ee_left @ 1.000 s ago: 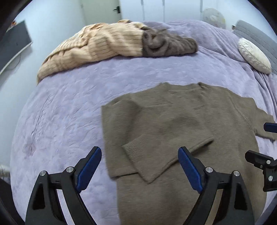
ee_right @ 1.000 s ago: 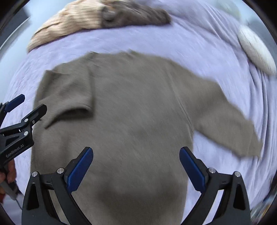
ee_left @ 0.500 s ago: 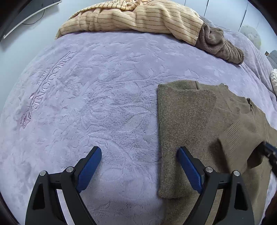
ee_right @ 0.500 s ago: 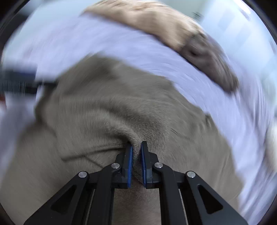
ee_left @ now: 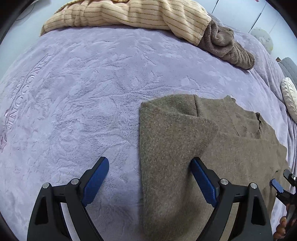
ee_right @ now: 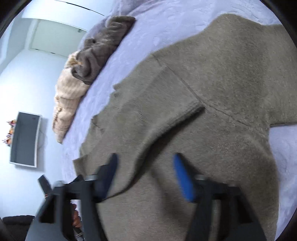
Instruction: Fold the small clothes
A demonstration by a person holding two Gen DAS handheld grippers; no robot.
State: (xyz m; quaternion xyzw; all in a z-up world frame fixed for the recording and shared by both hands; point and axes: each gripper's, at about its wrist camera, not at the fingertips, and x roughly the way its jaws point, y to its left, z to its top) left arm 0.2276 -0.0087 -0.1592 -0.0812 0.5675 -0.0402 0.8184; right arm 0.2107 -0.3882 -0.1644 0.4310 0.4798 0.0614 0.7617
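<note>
A small olive-brown knit sweater [ee_left: 185, 148] lies flat on the purple bedspread [ee_left: 83, 92]; one sleeve is folded across its body. My left gripper [ee_left: 148, 178] is open and empty, low over the sweater's left folded edge, one finger over the bedspread and one over the knit. In the right wrist view the sweater [ee_right: 213, 92] fills the frame, with the folded sleeve's cuff [ee_right: 193, 107] on the body and the other sleeve spread at the right. My right gripper [ee_right: 146, 174] is open and empty just above the sweater; the view is tilted and blurred.
A cream striped garment [ee_left: 130, 14] and a brown fleece one [ee_left: 226, 48] lie heaped at the bed's far side. A white round cushion [ee_left: 289, 96] sits at the right edge. A wall screen [ee_right: 24, 137] and the left gripper's tip [ee_right: 44, 183] show at left.
My right gripper was shut on the sweater half a second ago; it has let go, opened and swung round. My left gripper stayed open and shifted slightly closer to the sweater's left edge.
</note>
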